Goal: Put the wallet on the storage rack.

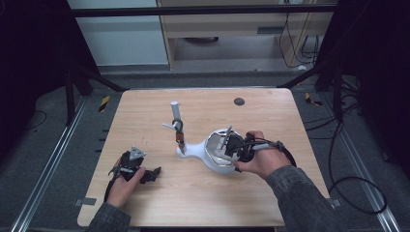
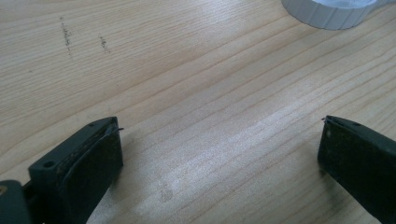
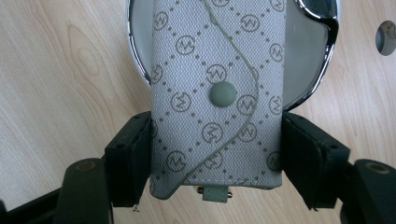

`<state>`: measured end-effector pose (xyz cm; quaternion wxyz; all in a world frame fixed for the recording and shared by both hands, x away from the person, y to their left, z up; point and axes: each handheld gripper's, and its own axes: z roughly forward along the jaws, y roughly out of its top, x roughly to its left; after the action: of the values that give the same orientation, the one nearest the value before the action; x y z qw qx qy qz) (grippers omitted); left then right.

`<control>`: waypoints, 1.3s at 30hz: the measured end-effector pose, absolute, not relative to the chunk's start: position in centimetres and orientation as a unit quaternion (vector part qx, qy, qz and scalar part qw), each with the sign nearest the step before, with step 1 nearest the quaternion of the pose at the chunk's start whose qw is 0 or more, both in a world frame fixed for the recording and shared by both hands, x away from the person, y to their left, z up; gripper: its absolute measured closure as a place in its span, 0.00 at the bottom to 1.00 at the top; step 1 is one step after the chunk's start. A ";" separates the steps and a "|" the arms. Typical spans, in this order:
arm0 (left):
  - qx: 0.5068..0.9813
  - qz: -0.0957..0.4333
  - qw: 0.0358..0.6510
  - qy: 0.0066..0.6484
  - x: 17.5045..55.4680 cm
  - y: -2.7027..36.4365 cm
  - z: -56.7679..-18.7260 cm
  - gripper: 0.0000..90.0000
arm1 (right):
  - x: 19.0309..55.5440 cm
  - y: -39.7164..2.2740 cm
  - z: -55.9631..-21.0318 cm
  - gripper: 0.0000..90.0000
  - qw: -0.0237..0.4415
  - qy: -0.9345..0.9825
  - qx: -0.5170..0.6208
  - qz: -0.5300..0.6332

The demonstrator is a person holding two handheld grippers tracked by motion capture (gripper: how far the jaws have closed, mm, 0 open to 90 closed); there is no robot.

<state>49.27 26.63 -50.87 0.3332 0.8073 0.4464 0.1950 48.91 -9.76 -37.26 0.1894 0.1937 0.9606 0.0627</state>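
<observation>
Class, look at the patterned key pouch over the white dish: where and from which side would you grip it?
Grip the pouch across its two long edges near the lower, flap-tip end, coming from that end, as the right gripper does. The sides are straight and parallel, and the snap stays clear of the pads.

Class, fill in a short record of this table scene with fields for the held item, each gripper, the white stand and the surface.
held item: grey patterned key pouch with a snap button, clamped by its two sides
right gripper: jaws shut on the pouch, over the bowl of the stand
left gripper: jaws open, nothing between them, low over bare wood
white stand: round chrome-rimmed bowl with a neck leading to an upright post
surface: light wooden table, with a dark round spot near the far edge
</observation>
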 end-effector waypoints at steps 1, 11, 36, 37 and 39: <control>0.807 0.195 0.333 0.446 49.3 26.6 -50.9 0.00 | 49.0 -9.7 -37.3 0.34 0.189 0.961 0.193 0.063; 0.807 0.195 0.333 0.446 49.3 26.6 -50.9 0.00 | 49.2 -9.4 -37.4 0.34 0.186 0.962 0.191 0.056; 0.808 0.195 0.333 0.446 49.3 26.6 -50.9 0.00 | 50.3 -8.9 -38.1 0.34 0.177 0.963 0.198 0.051; 0.808 0.195 0.333 0.446 49.3 26.6 -50.9 0.00 | 50.4 -8.9 -38.1 0.34 0.176 0.963 0.197 0.051; 0.808 0.195 0.333 0.446 49.3 26.6 -50.9 0.00 | 50.6 -8.7 -38.2 0.34 0.175 0.963 0.197 0.049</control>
<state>49.28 26.61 -50.87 0.3333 0.8076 0.4457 0.1950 50.55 -8.74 -38.21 0.1751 0.1973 0.9633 0.0495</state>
